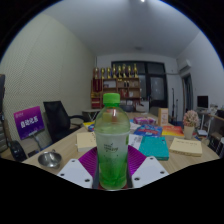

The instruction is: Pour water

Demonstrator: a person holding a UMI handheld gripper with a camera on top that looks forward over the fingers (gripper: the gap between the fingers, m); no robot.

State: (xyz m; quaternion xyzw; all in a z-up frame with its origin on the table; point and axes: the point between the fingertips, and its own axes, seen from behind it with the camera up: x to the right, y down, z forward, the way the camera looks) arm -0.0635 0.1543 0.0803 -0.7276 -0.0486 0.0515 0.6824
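Observation:
A clear bottle (112,140) with green liquid and a green cap stands upright between my gripper's fingers (112,172). The purple pads (90,160) press against both sides of the bottle's lower half, so my gripper is shut on it. The bottle appears lifted above the wooden table (65,148). A small metal bowl (49,159) sits on the table to the left of the fingers.
Books and notebooks (155,146) in several colours lie on the table to the right. A monitor (28,123) and a black office chair (58,118) stand at the left. A shelf with trophies (115,85) lines the far wall.

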